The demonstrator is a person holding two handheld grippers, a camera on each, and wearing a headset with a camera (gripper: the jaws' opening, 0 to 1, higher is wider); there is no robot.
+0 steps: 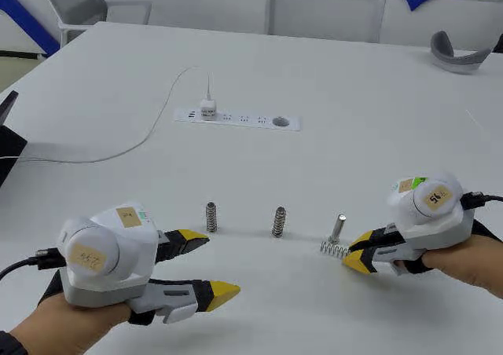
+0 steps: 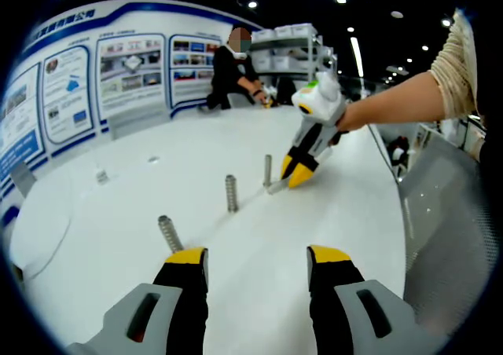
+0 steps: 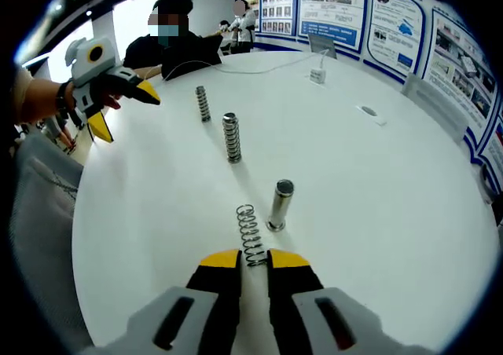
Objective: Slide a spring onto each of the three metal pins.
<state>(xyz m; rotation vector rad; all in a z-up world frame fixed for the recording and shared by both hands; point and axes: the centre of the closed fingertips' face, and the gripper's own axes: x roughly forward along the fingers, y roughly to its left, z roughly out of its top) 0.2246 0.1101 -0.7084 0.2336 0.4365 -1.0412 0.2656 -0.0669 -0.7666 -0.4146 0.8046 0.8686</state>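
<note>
two pins sprung, third pin bare, last spring in the right gripper.
we find the left gripper [image 1: 221,265] low over the white table [image 1: 330,88] at the left, its jaws spread wide and holding nothing. just beyond its upper tip the left pin [image 1: 211,217] stands upright with a spring seated over it. to its right, the middle pin [image 1: 279,221] is also upright and also carries a spring. the right pin [image 1: 338,228] stands upright and bare. the loose spring [image 1: 333,250] lies flat on the table just beside the foot of this pin; we cannot tell whether the two touch. the right gripper [image 1: 348,257] sits low at the right, its jaws drawn close and pinching the near end of the loose spring, as its own view confirms. a power strip [image 1: 236,119] lies well behind the row.
</note>
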